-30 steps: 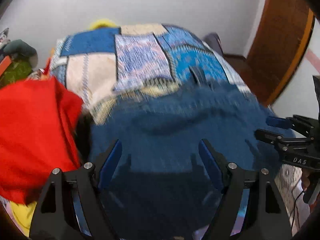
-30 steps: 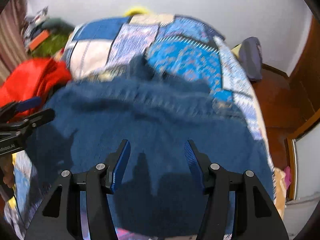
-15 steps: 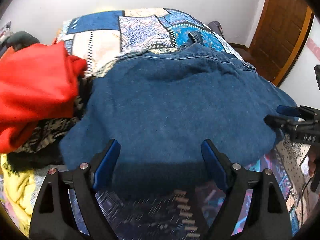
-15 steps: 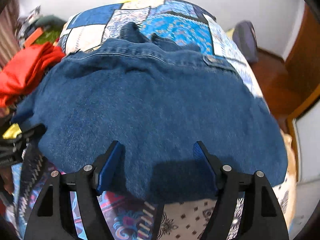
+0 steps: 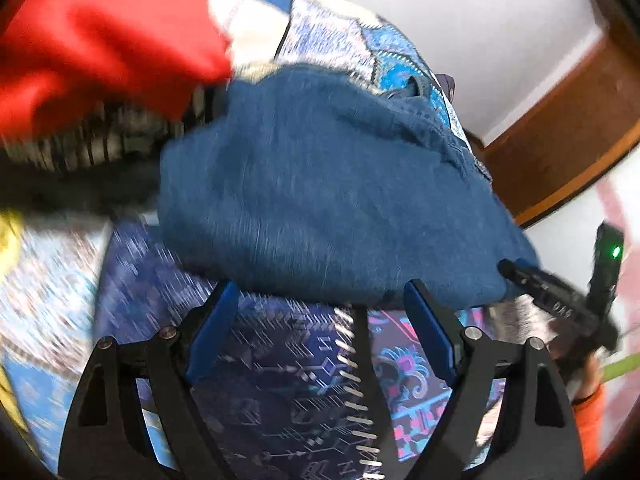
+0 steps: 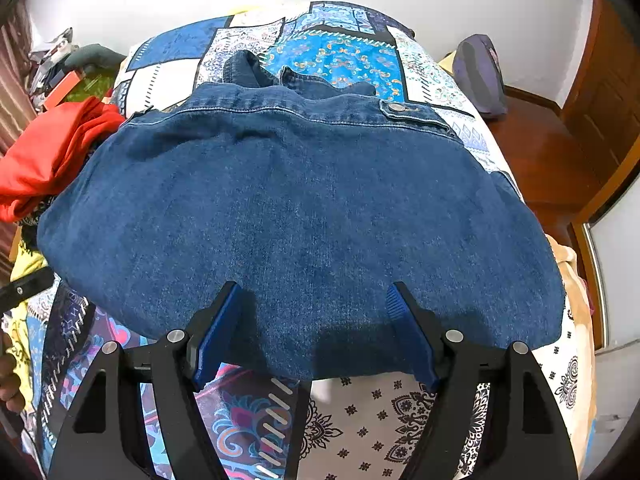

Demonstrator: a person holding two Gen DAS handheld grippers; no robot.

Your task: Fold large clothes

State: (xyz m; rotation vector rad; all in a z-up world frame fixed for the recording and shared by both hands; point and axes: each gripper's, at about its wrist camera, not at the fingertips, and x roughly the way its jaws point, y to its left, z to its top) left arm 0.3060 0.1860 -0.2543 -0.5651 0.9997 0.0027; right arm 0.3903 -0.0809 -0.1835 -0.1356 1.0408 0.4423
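Since the earlier frames: denim jacket [image 6: 304, 208] gone from blurred and airborne to settled flat on the bed [image 6: 400, 412]; left view swung and rolled toward the garment's left corner, now blurred. Both sets of jaws released, nothing between them. Right gripper [image 6: 312, 328] poised over the jacket's near folded edge, pads apart above the cloth, no pinch. Left gripper [image 5: 320, 320] short of the near edge, over bare patchwork bedspread, jacket [image 5: 320, 184] just ahead. Jacket folded once, waistband seam and buttoned tab [image 6: 404, 109] at the far side, collar or sleeve cloth bunched beyond it. Left side of jacket overlapping a heap of red garment [image 6: 52, 156] and dark patterned clothes [image 5: 100, 140]. Judged step: regrasp for the next fold. Recommended: take the two near corners evenly, both layers pinched together, well in from the fraying rounded edge; draw the left side clear of the heap first, lest the red cloth be dragged along; carry across toward the waistband, keeping the edge taut between grippers; tuck in the stray bunched cloth at the far side before flattening.
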